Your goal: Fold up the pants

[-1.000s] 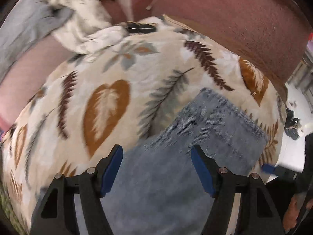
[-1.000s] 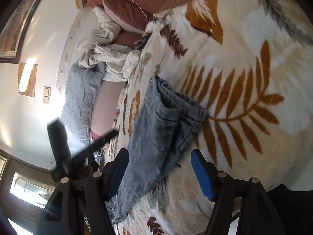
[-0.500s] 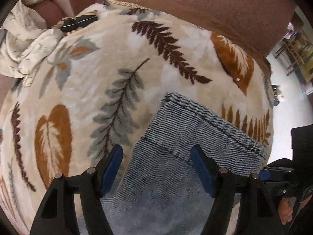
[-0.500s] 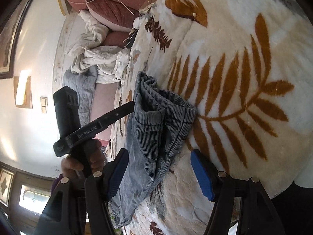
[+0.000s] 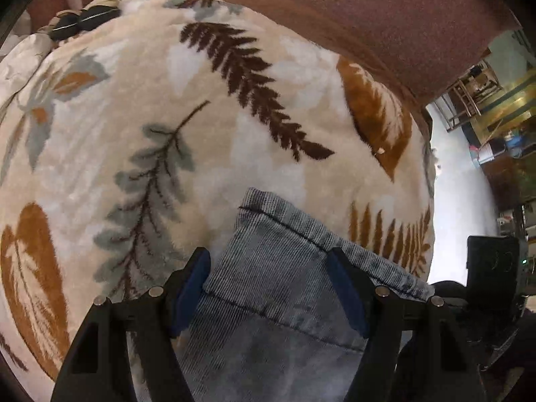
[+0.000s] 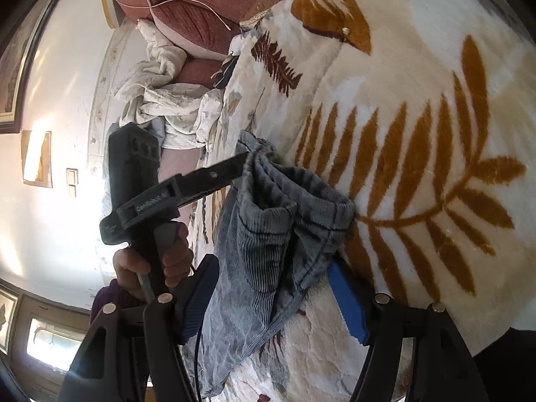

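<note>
Blue-grey denim pants [image 5: 268,288] lie on a leaf-patterned blanket [image 5: 167,134]; their hemmed end shows in the left wrist view. My left gripper [image 5: 269,288] is open, its blue pads straddling that end just above the cloth. In the right wrist view the pants [image 6: 268,251] are bunched in folds. My right gripper [image 6: 273,296] is open, its pads either side of the bunched cloth. The left gripper also shows in the right wrist view [image 6: 244,162], its finger tip touching the pants' far corner.
A maroon headboard or cushion [image 5: 368,16] borders the blanket's far side. A crumpled pale sheet [image 6: 160,114] and a dark small object [image 5: 83,21] lie at the blanket's far corner. The blanket's right edge [image 5: 430,201] drops to the floor.
Both grippers have moved closer to the pants' end. The left gripper now reaches the far corner, and the cloth sits between each gripper's open pads.
</note>
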A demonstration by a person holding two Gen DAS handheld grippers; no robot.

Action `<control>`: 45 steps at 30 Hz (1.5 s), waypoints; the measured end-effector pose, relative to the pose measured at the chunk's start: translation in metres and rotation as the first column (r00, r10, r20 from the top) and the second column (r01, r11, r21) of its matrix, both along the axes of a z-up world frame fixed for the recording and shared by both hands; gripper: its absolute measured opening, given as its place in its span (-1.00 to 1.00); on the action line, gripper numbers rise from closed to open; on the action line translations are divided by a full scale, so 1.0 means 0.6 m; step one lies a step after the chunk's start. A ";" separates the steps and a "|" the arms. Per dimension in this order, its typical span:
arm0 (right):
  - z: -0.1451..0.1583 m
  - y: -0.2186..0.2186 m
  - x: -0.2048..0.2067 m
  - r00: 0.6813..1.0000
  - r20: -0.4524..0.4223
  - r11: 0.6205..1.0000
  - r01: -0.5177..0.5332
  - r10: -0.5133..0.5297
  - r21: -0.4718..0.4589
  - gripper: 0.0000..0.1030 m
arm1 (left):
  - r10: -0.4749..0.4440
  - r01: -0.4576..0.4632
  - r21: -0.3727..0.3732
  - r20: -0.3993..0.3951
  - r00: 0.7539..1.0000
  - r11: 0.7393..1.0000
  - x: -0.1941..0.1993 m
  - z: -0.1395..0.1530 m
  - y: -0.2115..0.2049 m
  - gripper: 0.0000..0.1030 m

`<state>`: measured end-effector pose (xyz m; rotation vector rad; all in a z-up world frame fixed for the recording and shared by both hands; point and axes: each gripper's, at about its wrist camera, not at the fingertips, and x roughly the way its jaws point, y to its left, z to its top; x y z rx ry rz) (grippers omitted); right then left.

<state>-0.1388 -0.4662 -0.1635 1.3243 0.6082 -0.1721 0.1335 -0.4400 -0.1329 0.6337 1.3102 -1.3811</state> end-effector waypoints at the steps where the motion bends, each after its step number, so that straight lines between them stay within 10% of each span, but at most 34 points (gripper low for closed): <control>1: 0.000 -0.001 0.001 1.000 -0.001 1.000 0.000 0.000 -0.008 0.38 | 0.003 -0.003 -0.006 -0.010 1.000 1.000 0.002 -0.002 0.001 0.42; 7: 0.007 0.002 0.017 1.000 0.001 0.998 0.009 -0.009 -0.065 0.33 | 0.026 -0.027 -0.045 -0.037 0.999 0.999 0.012 -0.003 0.016 0.40; 11: -0.002 0.004 0.031 0.999 -0.028 0.996 -0.032 0.030 -0.082 -0.42 | 0.024 -0.023 -0.057 0.005 1.000 0.998 0.008 0.004 0.031 0.09; 21: 0.038 0.027 0.037 0.998 -0.022 0.961 -0.069 0.066 -0.266 -0.60 | 0.091 -0.087 -0.089 0.037 0.995 0.992 0.002 0.019 0.055 -0.57; 34: 0.143 0.176 0.075 0.971 0.014 0.754 -0.176 0.239 -0.633 -0.60 | 0.216 -0.217 -0.338 -0.042 0.976 0.916 0.038 0.127 0.217 -0.70; 45: 0.142 0.367 0.147 0.825 -0.059 0.586 -0.447 0.562 -0.676 -0.60 | 0.431 -0.438 -0.349 -0.101 0.897 0.828 0.080 0.097 0.476 -0.64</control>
